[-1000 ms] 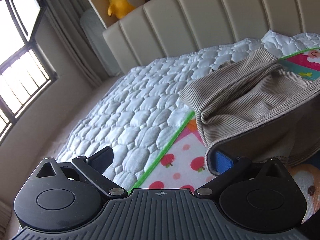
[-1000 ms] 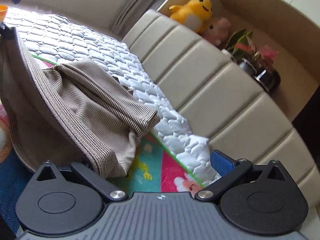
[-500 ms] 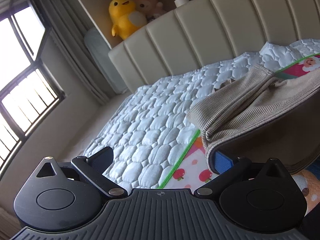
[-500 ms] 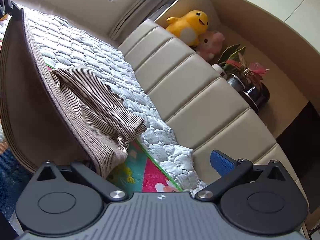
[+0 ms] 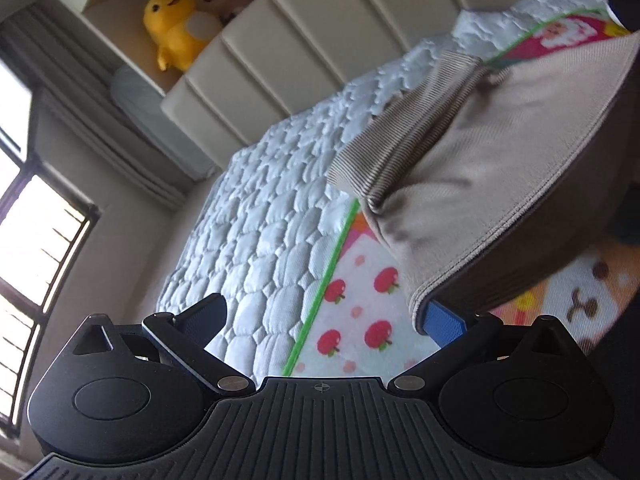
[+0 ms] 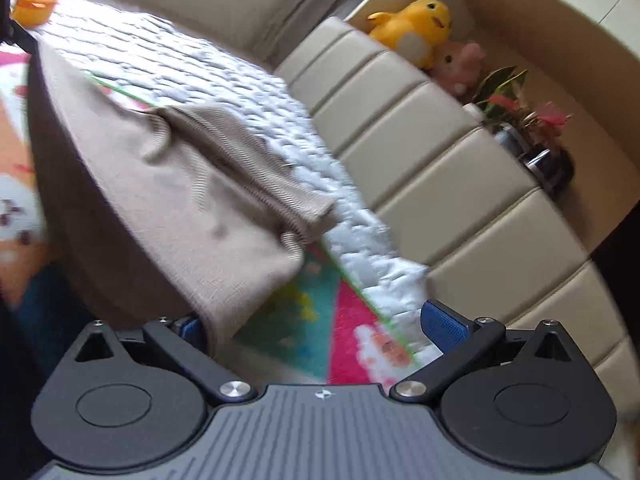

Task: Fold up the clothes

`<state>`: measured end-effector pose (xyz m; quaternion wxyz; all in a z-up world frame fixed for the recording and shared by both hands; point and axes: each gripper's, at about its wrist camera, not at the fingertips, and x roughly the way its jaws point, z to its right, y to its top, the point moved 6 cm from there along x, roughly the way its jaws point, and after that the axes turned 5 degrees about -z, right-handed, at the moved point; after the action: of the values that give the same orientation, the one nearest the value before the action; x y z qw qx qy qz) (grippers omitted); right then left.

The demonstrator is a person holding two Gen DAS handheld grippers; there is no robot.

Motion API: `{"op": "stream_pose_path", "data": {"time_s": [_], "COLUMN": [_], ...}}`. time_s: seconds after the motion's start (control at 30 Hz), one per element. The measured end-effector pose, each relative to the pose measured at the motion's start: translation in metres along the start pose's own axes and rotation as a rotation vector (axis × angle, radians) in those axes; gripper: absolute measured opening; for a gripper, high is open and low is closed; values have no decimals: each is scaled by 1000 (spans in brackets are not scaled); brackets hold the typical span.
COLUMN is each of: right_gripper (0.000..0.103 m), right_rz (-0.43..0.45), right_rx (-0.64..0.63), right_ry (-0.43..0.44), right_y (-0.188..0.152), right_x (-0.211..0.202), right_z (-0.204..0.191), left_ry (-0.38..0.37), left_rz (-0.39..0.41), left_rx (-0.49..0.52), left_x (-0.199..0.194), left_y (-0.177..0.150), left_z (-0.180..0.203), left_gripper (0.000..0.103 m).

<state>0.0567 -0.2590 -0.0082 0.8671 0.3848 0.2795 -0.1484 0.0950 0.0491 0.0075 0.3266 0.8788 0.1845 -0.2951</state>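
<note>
1. On the bed, across a cartoon-print play mat (image 5: 360,300), we log one beige garment (image 5: 500,168), its ribbed striped portion bunched toward the headboard and its near hem raised off the mat between our two grippers.
2. Left gripper (image 5: 324,316): fingers spread wide apart; the garment's hem corner rests against the blue pad of one finger (image 5: 444,324) only, so we record it as released, not clamped.
3. Right gripper (image 6: 316,324): fingers likewise wide apart; the garment edge drapes over the blue pad on one side (image 6: 188,328), the other pad standing free over the mat. Released.
4. Containers: a dark pot (image 6: 552,168) on the ledge behind the headboard, holding a plant with green and pink leaves (image 6: 516,108); an orange bowl-like item (image 6: 34,6) at the far edge of the bed, contents not discernible.
5. Surroundings: white quilted mattress cover (image 5: 256,240); padded cream headboard (image 5: 320,52); yellow duck plush (image 6: 412,32) beside a pink plush (image 6: 460,64) in the alcove; window (image 5: 28,248) with curtain to one side.
6. Obstructions: the lifted garment hides much of the mat; the right view is motion-blurred.
</note>
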Motion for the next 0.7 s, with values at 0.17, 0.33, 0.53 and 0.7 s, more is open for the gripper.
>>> {"op": "stream_pose_path", "data": {"time_s": [0.17,0.33,0.53,0.7], "right_gripper": [103,103,103,103], "right_rz": [6,20,-45,-221], "right_rx": [38,266,827,925], "right_ry": [159,274,550,549], "right_y": [-6,17,25,-10], "right_x": [-7,4,68,117], "right_z": [-16,-4,3,-31], "left_ry": [-72,-255,-499,-609], "left_rz": [-41,-44,27,-93], "left_rx": [22,-278,-512,-623], "left_x": [-5,4,29,70], "left_y": [-24,-3,45,50], "left_z": [0,-17,14,61], "left_gripper": [103,103,103,103]}}
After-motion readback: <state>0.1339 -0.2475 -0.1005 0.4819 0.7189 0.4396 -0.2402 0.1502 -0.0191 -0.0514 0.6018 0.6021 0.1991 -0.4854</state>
